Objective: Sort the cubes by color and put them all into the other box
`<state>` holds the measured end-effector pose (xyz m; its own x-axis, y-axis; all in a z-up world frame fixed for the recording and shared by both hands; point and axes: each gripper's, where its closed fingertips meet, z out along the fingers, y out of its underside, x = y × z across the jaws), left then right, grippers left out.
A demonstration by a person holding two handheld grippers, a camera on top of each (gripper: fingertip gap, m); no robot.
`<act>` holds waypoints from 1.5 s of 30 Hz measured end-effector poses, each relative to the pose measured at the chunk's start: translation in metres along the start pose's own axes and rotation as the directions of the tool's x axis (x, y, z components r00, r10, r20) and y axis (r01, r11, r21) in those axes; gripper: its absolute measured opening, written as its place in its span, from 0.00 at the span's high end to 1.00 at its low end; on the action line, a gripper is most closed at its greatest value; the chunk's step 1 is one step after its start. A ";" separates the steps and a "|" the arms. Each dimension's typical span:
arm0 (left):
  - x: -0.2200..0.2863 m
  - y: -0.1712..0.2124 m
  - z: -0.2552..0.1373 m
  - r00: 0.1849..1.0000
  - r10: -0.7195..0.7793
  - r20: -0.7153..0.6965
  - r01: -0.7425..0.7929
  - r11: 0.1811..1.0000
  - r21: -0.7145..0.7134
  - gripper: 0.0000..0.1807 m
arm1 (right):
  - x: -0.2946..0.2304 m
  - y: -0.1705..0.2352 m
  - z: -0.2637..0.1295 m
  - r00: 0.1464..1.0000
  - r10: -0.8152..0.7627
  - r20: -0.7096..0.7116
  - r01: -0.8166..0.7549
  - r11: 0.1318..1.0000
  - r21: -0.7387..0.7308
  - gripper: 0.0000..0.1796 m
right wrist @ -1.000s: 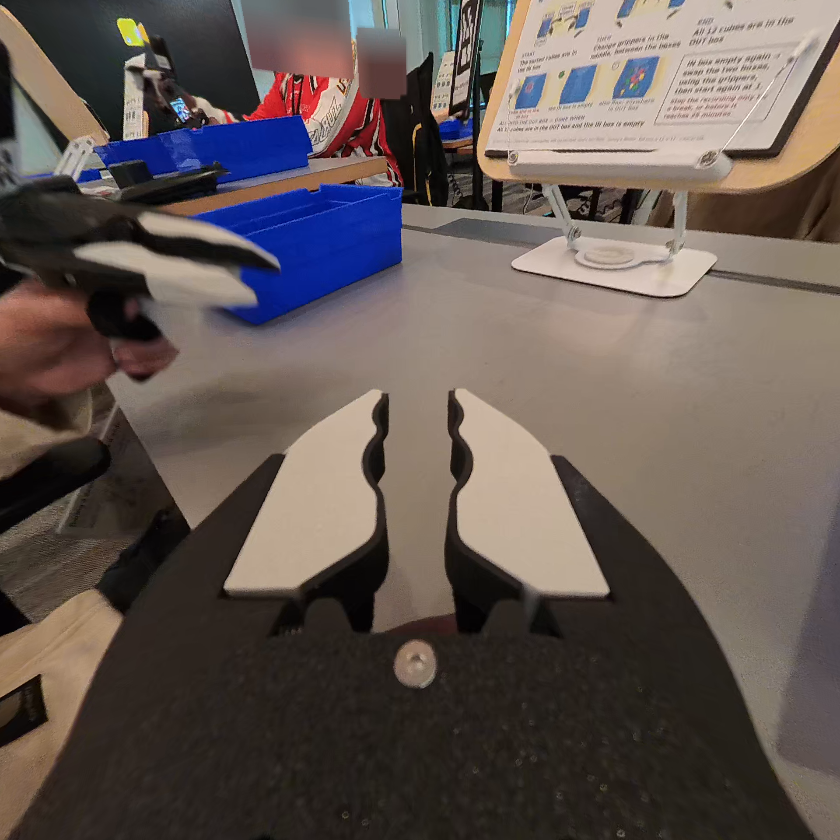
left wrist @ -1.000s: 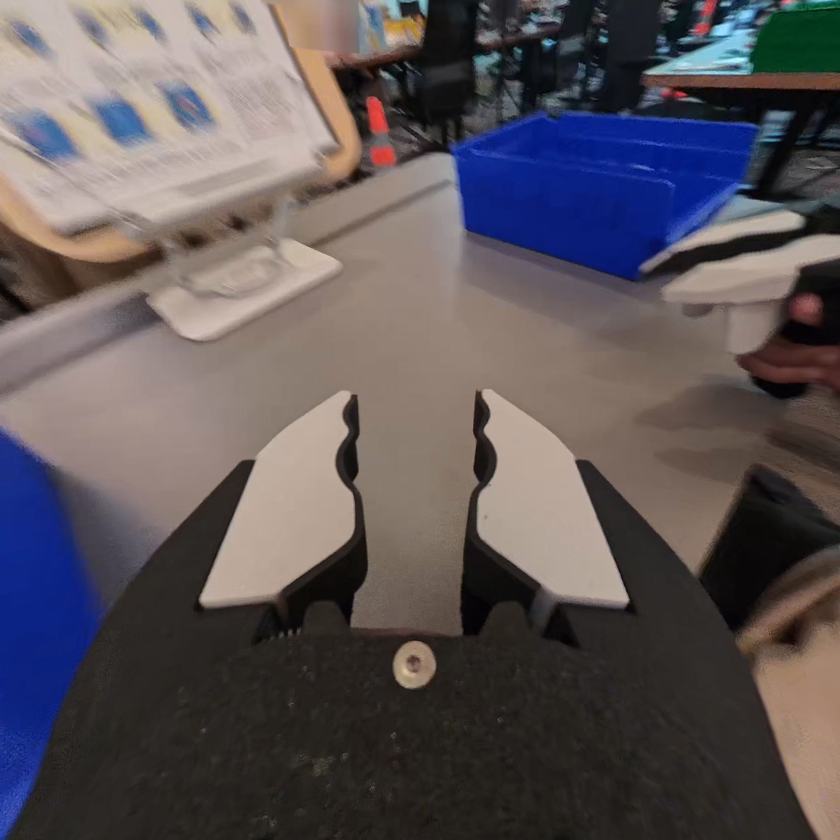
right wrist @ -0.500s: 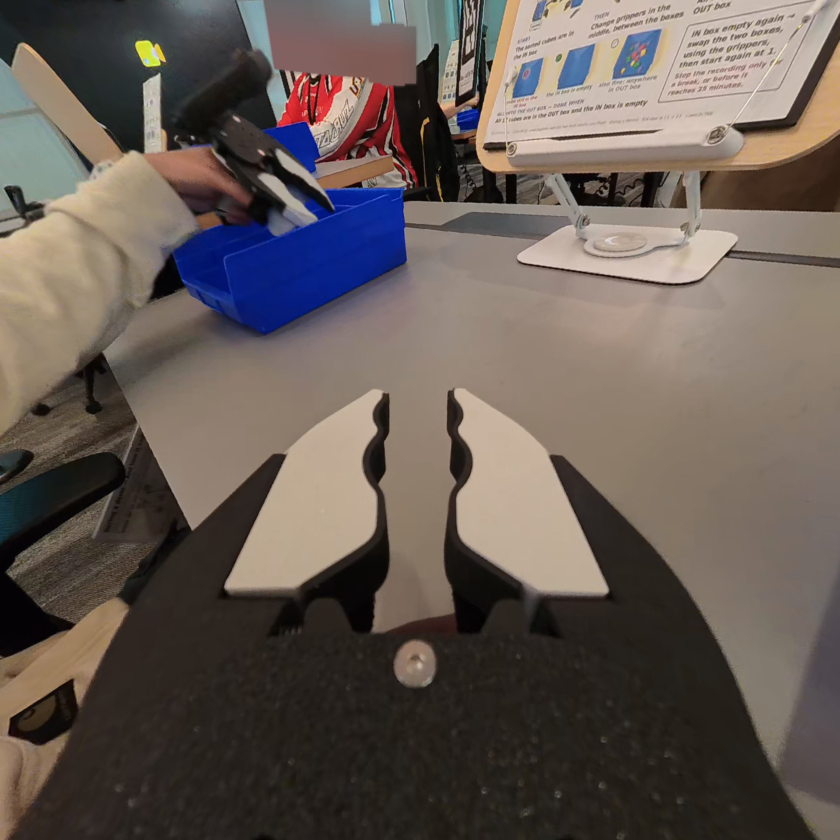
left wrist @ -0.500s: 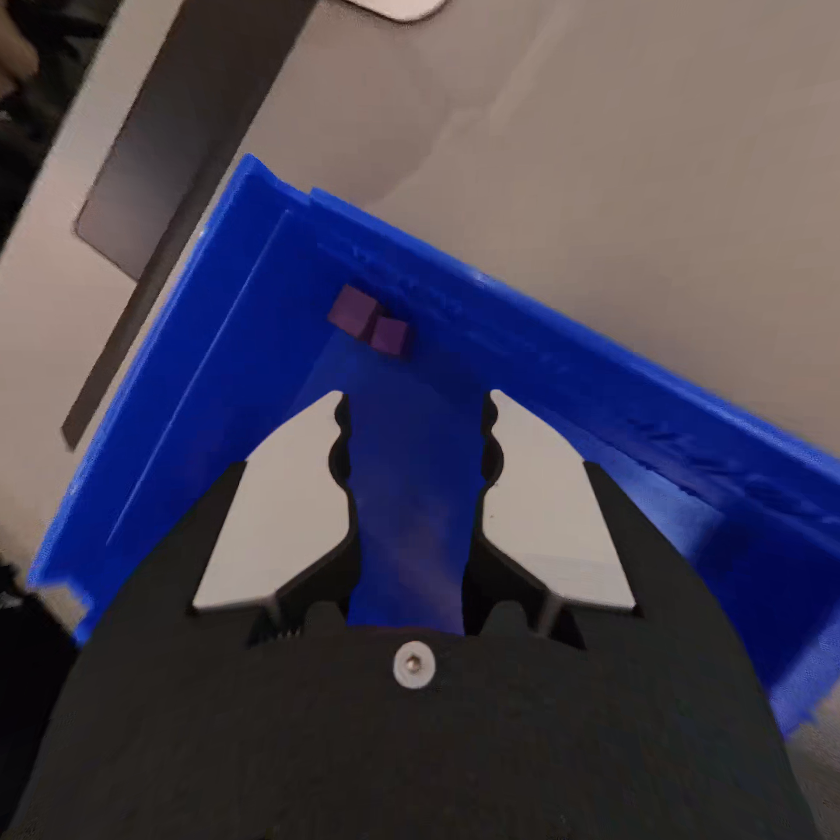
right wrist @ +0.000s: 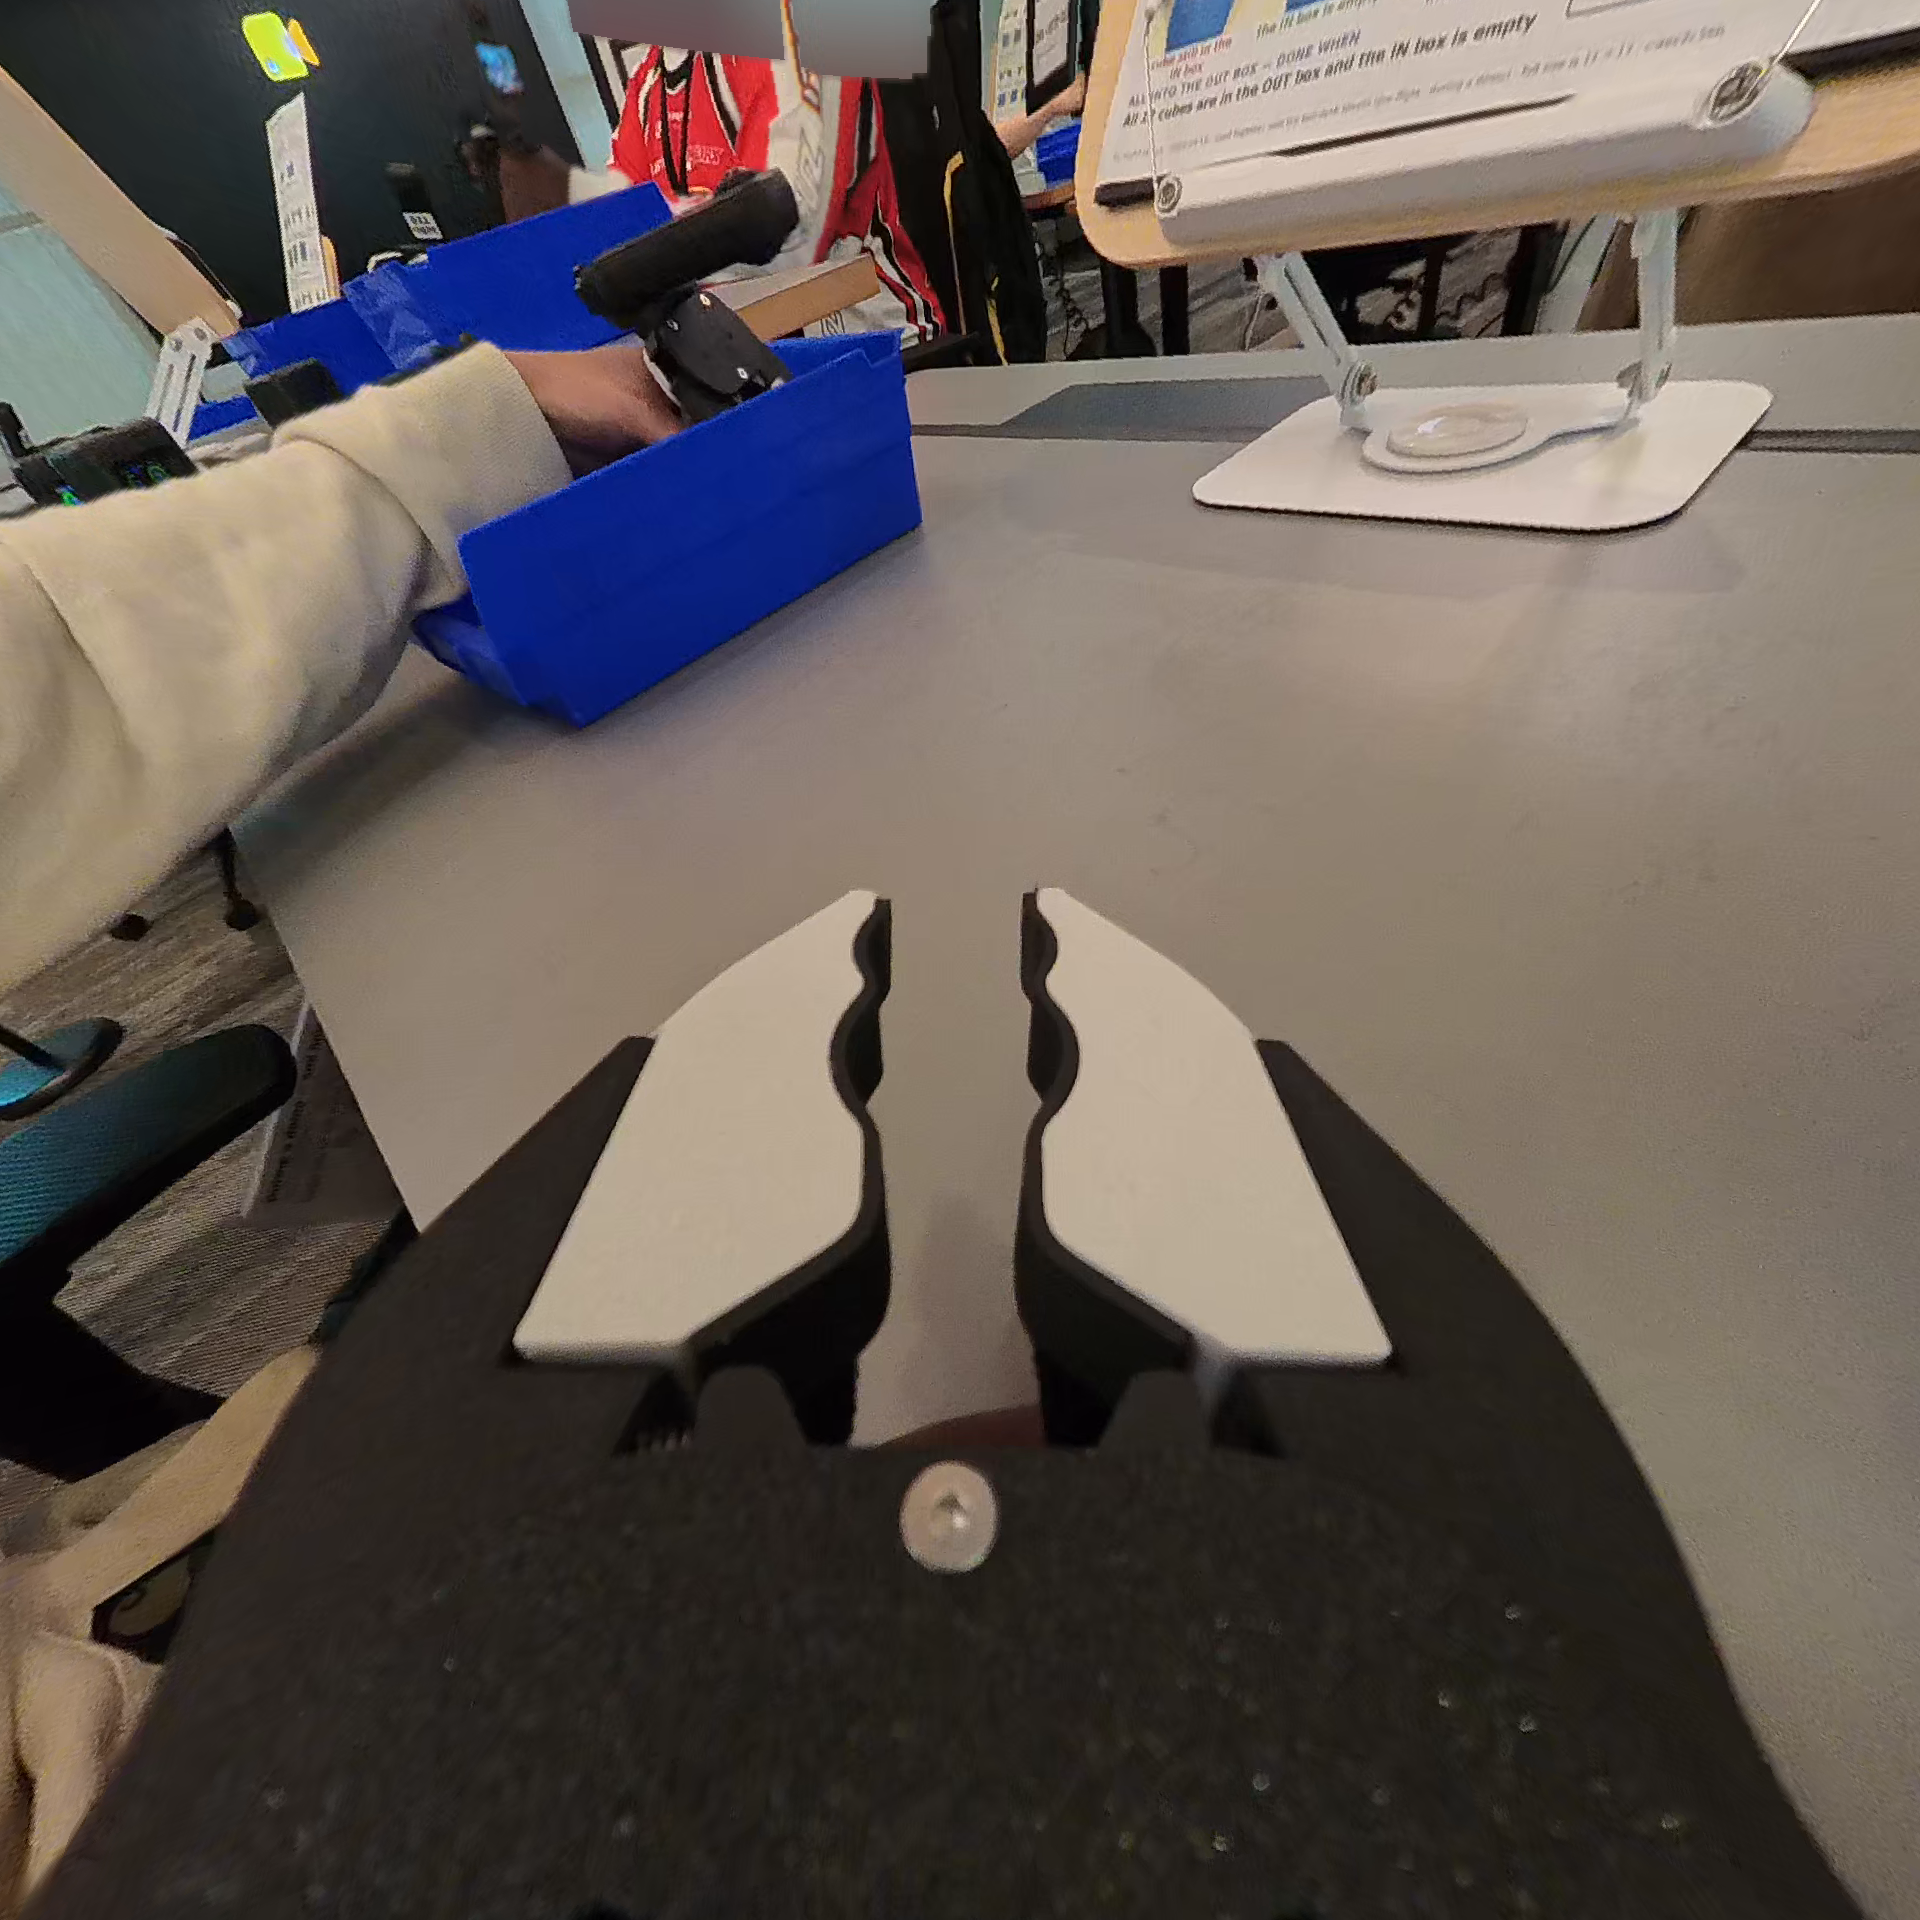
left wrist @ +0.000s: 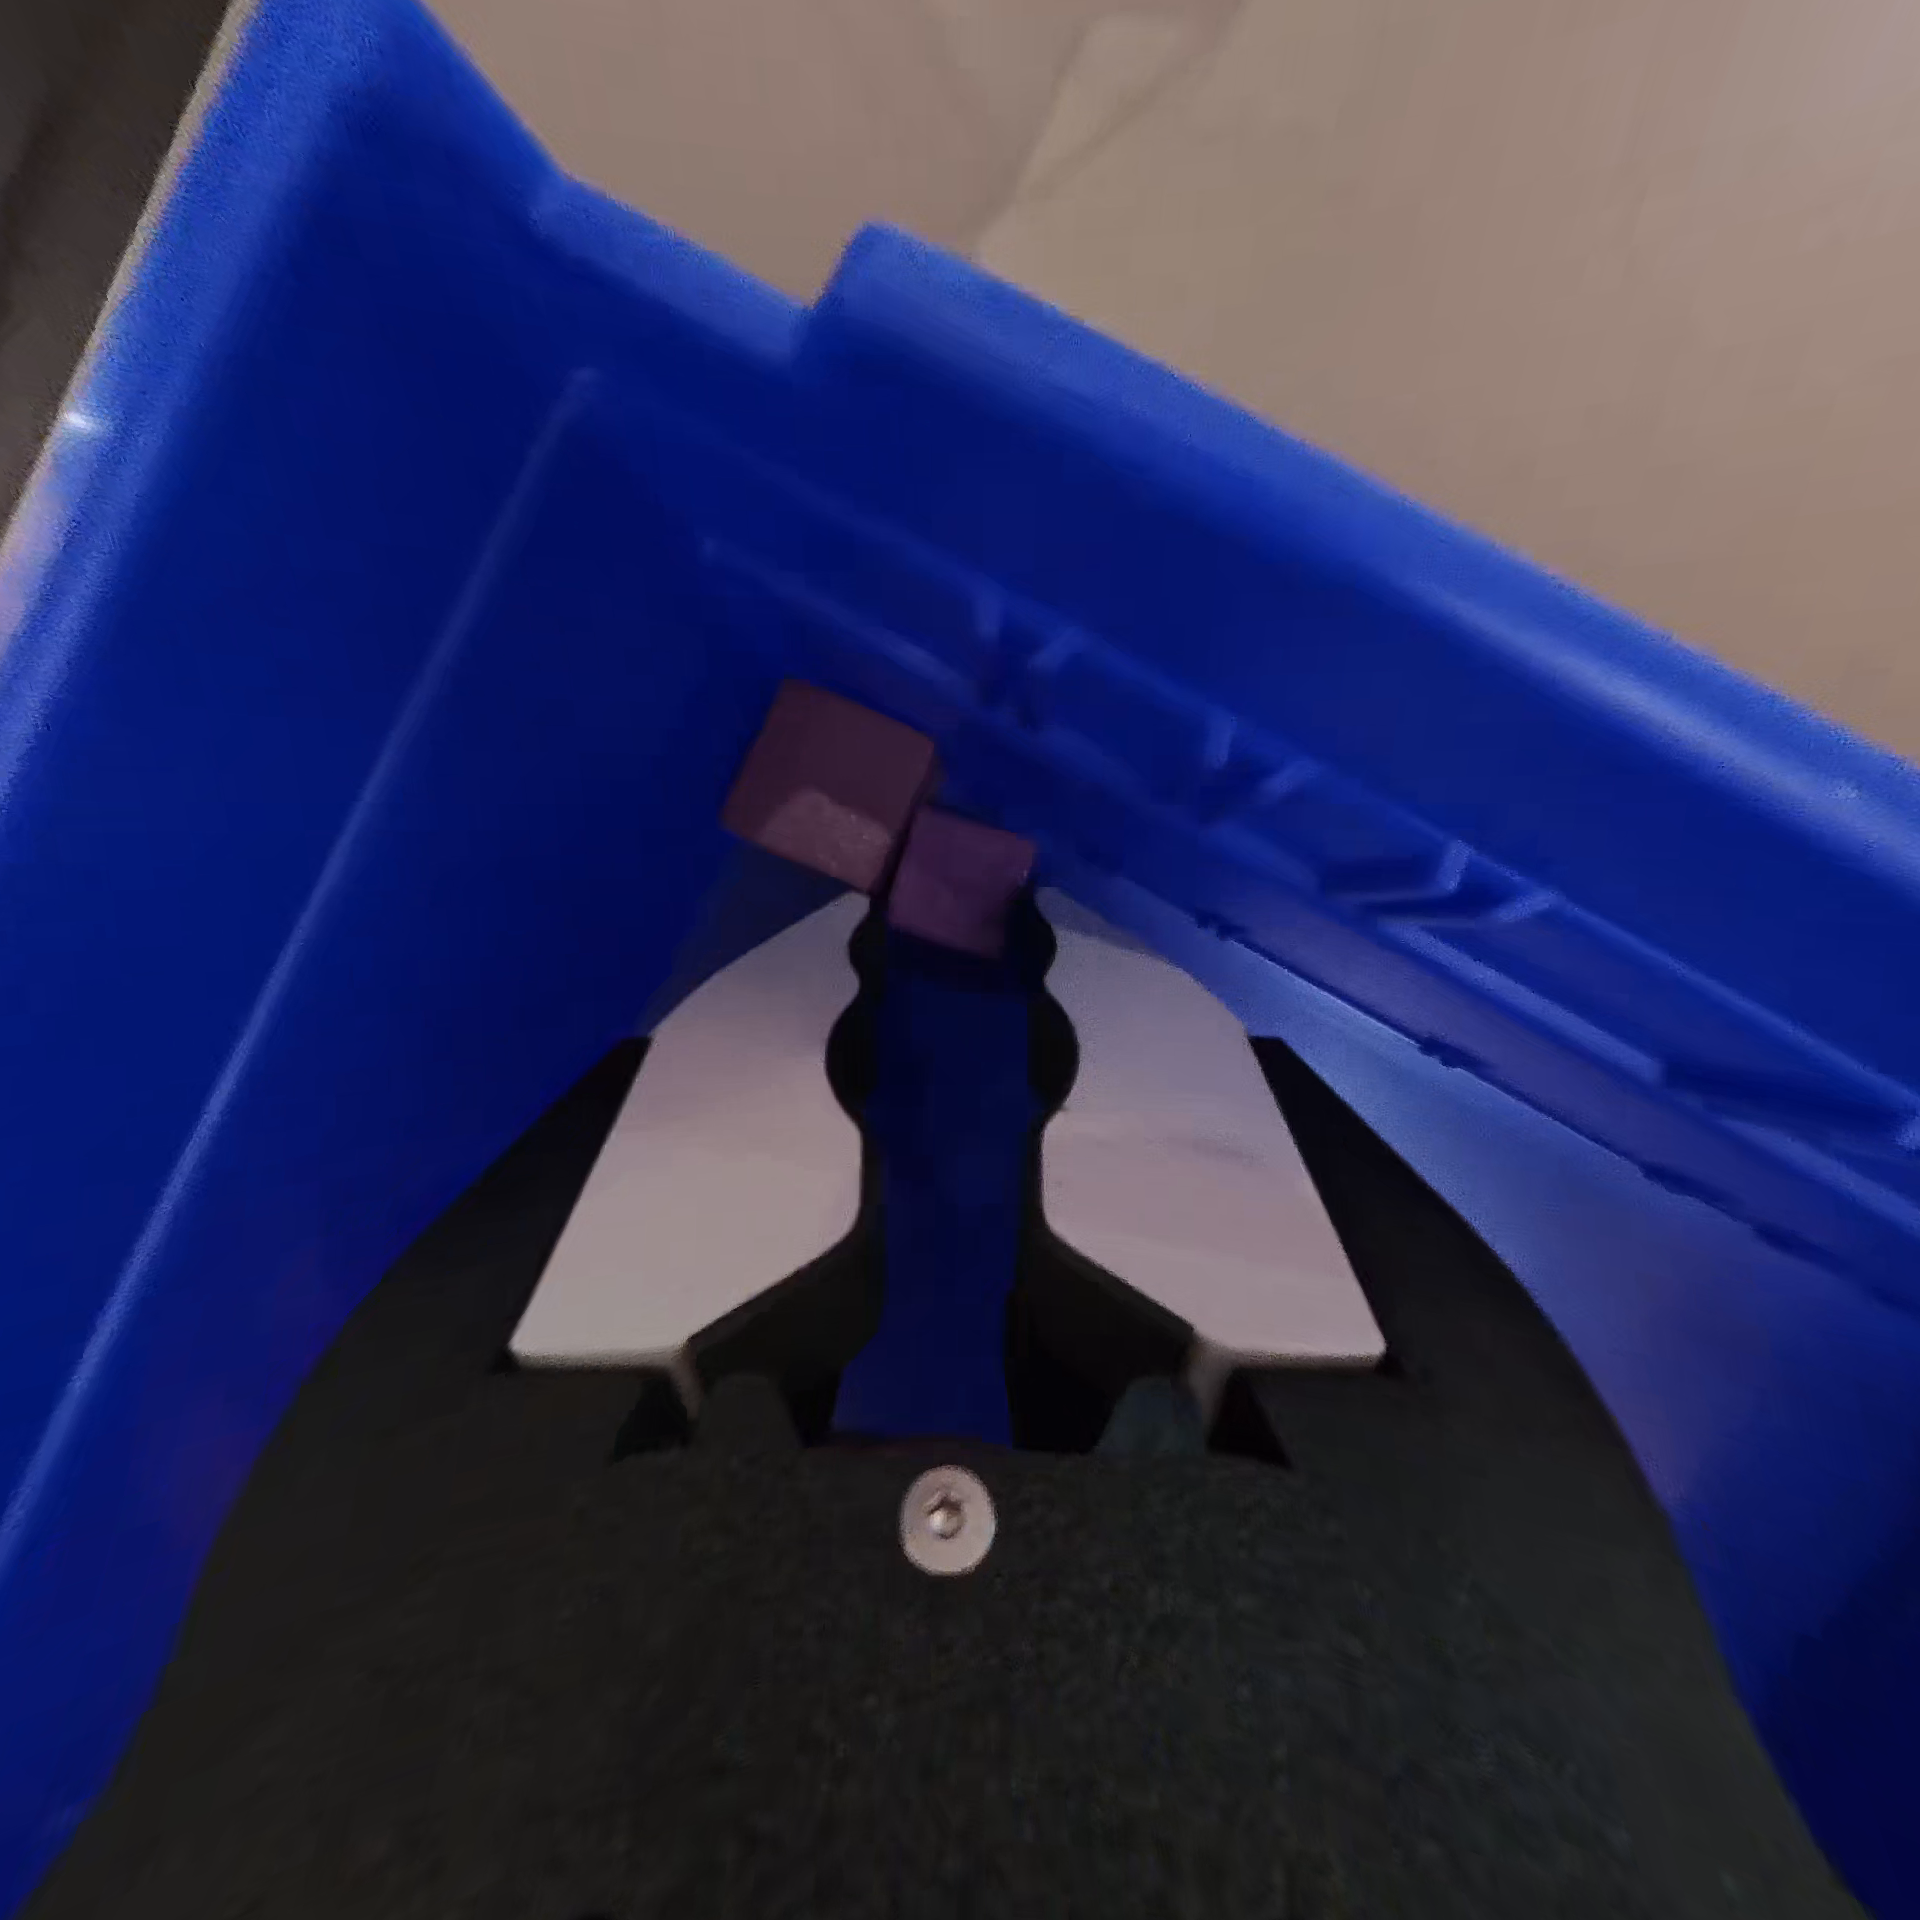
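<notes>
Purple cubes (left wrist: 831,795) touch in the blue box (left wrist: 312,727); left tool (left wrist: 948,925) gapes around one, right tool (right wrist: 956,909) gapes empty.

Left wrist view close inside blue box (left wrist: 312,727), right wrist view across table (right wrist: 1351,831), sharing that box

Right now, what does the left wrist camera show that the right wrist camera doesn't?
Only the left wrist view shows two purple cubes, one touching the other, in a corner of the blue box, with the open left gripper right at the nearer cube.

Only the right wrist view shows the open right gripper over the grey table, a white stand and a cream sleeve.

Both show the blue box.
</notes>
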<state>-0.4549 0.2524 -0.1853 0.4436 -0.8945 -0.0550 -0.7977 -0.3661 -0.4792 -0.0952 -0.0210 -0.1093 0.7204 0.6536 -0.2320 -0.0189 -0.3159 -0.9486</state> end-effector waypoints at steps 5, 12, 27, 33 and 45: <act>0.008 0.012 -0.011 1.000 -0.023 -0.011 0.023 1.000 -0.009 0.87 | 0.000 -0.003 -0.004 0.999 0.047 0.027 -0.047 0.999 0.007 0.87; 0.036 0.013 -0.096 0.966 -0.062 0.251 0.003 0.974 0.227 0.88 | 0.001 -0.021 -0.021 0.998 0.046 0.035 -0.048 0.997 0.057 0.87; 0.170 0.003 -0.157 0.834 -0.325 0.446 -0.015 0.795 0.607 0.88 | -0.012 -0.025 -0.015 0.907 0.345 0.241 -0.349 0.937 -0.027 0.82; 0.298 -0.118 -0.148 0.941 0.117 0.318 -0.326 0.563 0.759 0.88 | -0.076 -0.058 0.012 0.342 0.662 0.667 -0.650 0.679 -0.341 0.76; 0.392 -0.189 -0.063 0.895 0.418 0.154 -0.387 0.562 0.731 0.88 | -0.093 -0.050 0.018 0.050 0.647 0.761 -0.658 0.595 -0.462 0.87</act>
<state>-0.1563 -0.0450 -0.0616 0.1267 -0.9146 -0.3839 -0.3211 0.3284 -0.8883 -0.1737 -0.0534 -0.0440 -0.5038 0.3518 -0.7889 -0.1649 -0.9357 -0.3119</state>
